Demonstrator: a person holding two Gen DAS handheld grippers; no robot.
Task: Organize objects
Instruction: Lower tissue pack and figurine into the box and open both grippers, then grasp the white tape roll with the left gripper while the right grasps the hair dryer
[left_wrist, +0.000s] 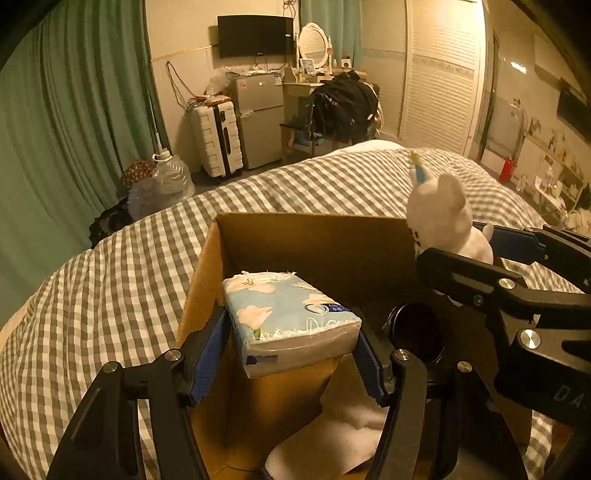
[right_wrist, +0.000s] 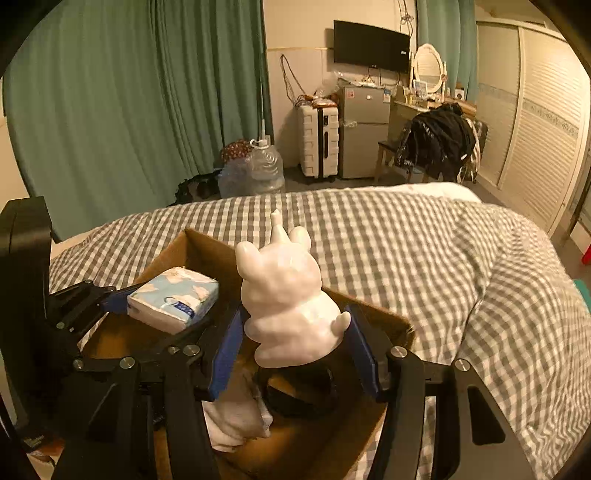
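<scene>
**Both loads sit over the box: drop is straight down**

Largest first: the grey-and-white checked bed (right_wrist: 424, 258) carries the open brown cardboard box (left_wrist: 314, 236). You're holding both items above its opening.

Left gripper (left_wrist: 291, 354): jaws clamped on the short sides of the pale-blue plastic-wrapped tissue pack (left_wrist: 291, 314). Its long axis runs away from you, and it hangs over the box's left part.

Right gripper (right_wrist: 295, 343): jaws closed on the white plush unicorn toy with a blue-and-yellow horn (right_wrist: 284, 295). It's upright, facing away, over the right part near the far wall.

Directly under the toy lies a round black object (right_wrist: 299, 387), with a white cloth (right_wrist: 236, 417) beside it on the box floor.

Hard to read: what that black object is; the box's near wall, blocked by both grippers; and how much free floor is left under the pack.
</scene>
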